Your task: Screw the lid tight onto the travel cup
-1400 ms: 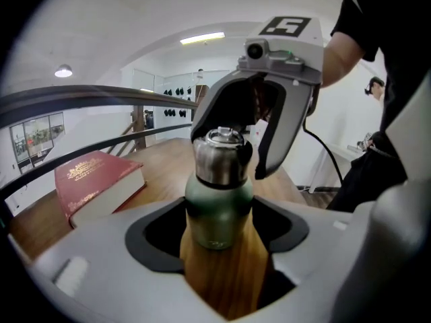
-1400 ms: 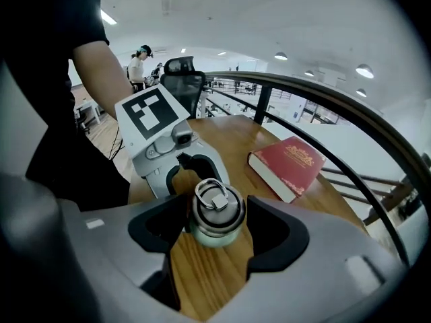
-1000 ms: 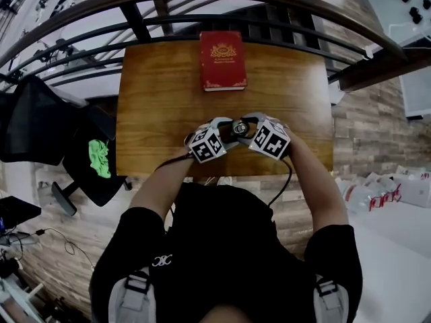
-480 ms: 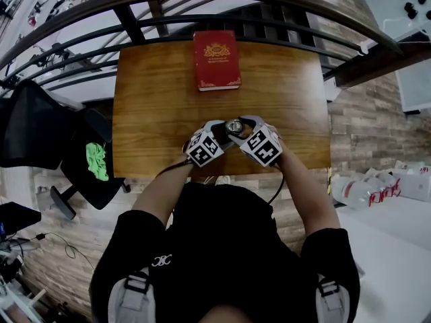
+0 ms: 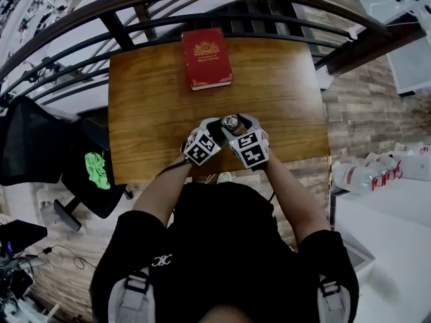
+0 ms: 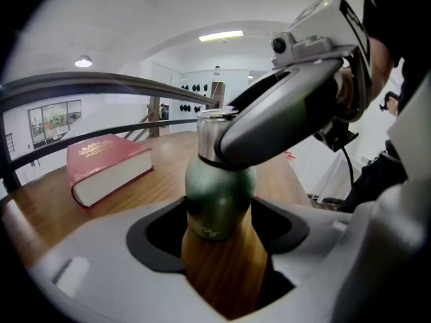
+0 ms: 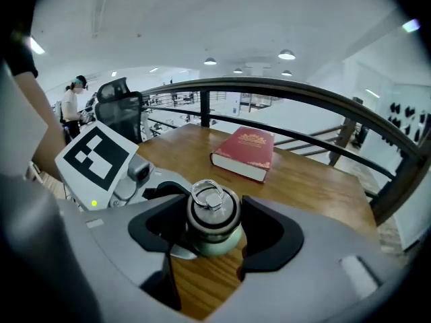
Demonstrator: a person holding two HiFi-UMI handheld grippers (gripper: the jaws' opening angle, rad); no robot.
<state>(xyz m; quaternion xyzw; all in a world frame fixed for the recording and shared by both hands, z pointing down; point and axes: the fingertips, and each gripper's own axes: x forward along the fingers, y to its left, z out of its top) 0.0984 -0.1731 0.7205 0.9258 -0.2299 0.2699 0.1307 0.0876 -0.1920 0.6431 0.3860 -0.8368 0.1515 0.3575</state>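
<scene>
Green travel cup [image 6: 219, 197] stands near the front edge of the bench [image 5: 148, 99], its body clamped in the left claw [image 6: 219, 231], its steel lid [image 7: 212, 207] seated and gripped by the right claw [image 7: 210, 233]; only the final tightening seems left.

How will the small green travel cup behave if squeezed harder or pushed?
The small green metal travel cup looks rigid, so firmer squeezing probably won't dent it. Its rounded, smooth body may slip in the left tool. Topped by the silver ring-topped lid, it could tip.
</scene>
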